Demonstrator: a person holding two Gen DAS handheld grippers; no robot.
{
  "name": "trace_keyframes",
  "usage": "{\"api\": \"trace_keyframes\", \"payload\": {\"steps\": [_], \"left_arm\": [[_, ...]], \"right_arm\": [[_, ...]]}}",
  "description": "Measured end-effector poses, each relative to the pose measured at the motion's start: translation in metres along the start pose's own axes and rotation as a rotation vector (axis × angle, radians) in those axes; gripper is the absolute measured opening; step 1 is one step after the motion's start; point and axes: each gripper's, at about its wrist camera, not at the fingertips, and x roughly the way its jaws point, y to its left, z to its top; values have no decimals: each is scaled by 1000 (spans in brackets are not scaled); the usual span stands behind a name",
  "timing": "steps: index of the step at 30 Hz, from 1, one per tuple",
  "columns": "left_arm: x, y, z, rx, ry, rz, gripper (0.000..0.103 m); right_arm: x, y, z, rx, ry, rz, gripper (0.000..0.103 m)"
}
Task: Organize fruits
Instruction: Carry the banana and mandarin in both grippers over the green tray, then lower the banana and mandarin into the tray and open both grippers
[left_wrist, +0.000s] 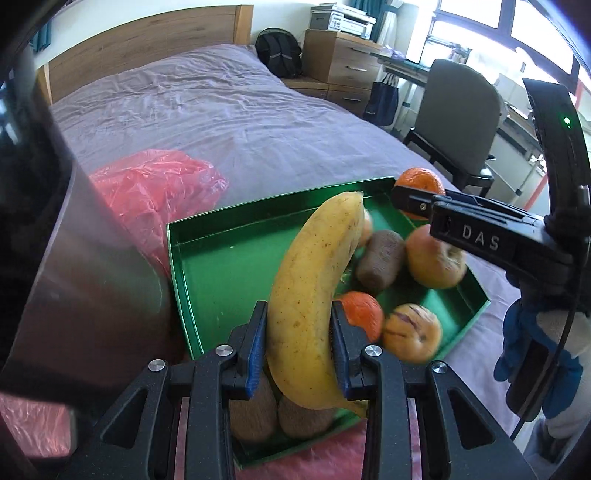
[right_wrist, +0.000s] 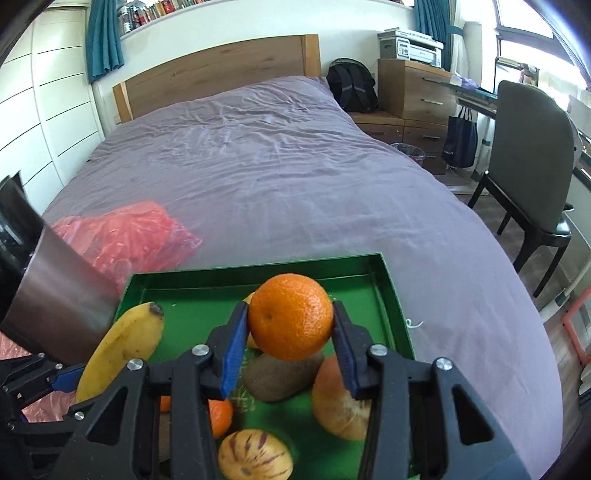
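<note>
Purple bed (right_wrist: 280, 177), black backpack (right_wrist: 351, 88), grey chair (right_wrist: 528, 162), printer (right_wrist: 413, 45).

One banana (left_wrist: 314, 295), two oranges (left_wrist: 360, 319), three kiwis (left_wrist: 382, 264), one apple (left_wrist: 436, 260), one striped yellow melon (left_wrist: 412, 332), one green tray (left_wrist: 221, 254), one red bag (left_wrist: 155, 192)

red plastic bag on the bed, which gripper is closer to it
Left. The left gripper, shut on the banana, sits at the tray's left side, next to the red plastic bag. The right gripper holds the orange over the tray's right side, farther away.
</note>
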Motion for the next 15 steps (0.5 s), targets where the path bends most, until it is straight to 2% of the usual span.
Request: {"api": "trace_keyframes", "payload": {"steps": [7, 15], "left_arm": [[43, 11, 11, -12, 40, 70, 28], [58, 2, 21, 35, 61, 103, 29]], "right_arm": [[54, -12, 10, -9, 90, -65, 13], [85, -19, 7, -8, 186, -103, 13]]}}
